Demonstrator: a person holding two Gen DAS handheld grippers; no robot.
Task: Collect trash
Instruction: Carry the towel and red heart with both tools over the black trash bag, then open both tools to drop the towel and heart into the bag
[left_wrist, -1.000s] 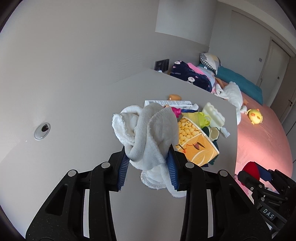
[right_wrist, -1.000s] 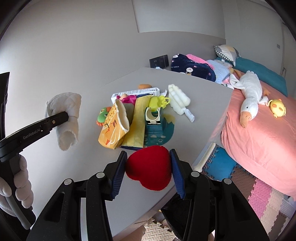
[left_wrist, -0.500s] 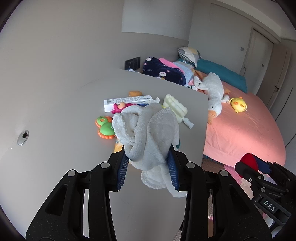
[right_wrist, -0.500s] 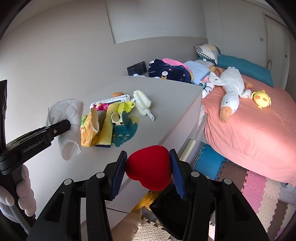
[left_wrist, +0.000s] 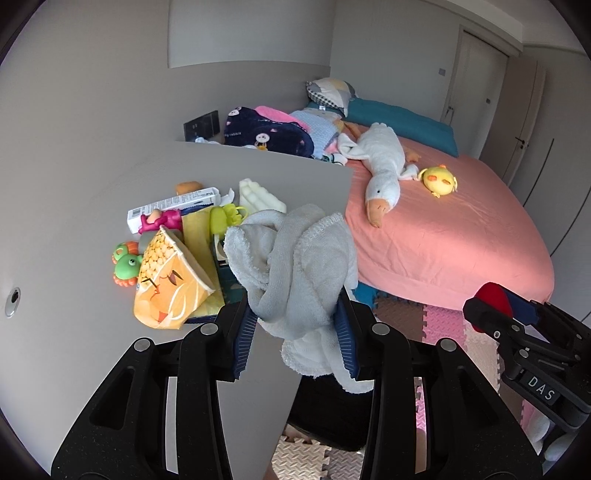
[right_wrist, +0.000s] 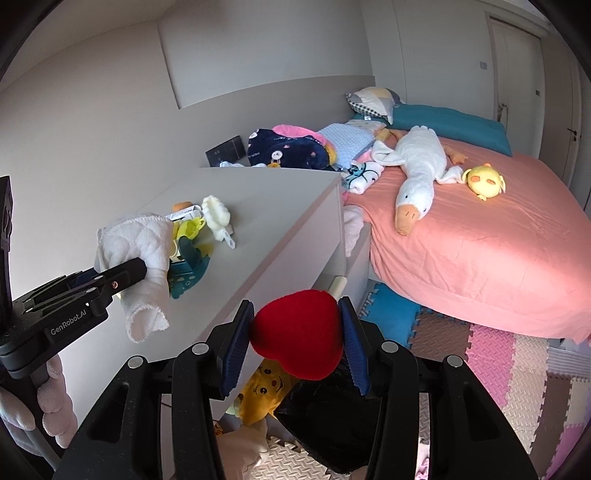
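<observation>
My left gripper (left_wrist: 295, 336) is shut on a crumpled white cloth (left_wrist: 295, 266) and holds it in the air over the front edge of the grey dresser top (left_wrist: 92, 229). The cloth also shows in the right wrist view (right_wrist: 136, 240). My right gripper (right_wrist: 297, 343) is shut on a red plush heart (right_wrist: 297, 343), past the dresser's edge and over a black bag (right_wrist: 325, 424) on the floor. A pile of clutter lies on the dresser: a yellow snack bag (left_wrist: 170, 280), a white box (left_wrist: 173, 206), a green frog toy (left_wrist: 125, 264).
A bed with a pink sheet (right_wrist: 480, 251) stands to the right, with a white goose plush (right_wrist: 417, 184) and a yellow chick plush (right_wrist: 484, 181) on it. Foam puzzle mats (right_wrist: 498, 362) cover the floor. A yellow plush (right_wrist: 262, 391) lies by the dresser's base.
Both grippers have pulled back and swung right, off the dresser top toward the floor beside the bed. Each still holds its item. The black bag has come into view.
</observation>
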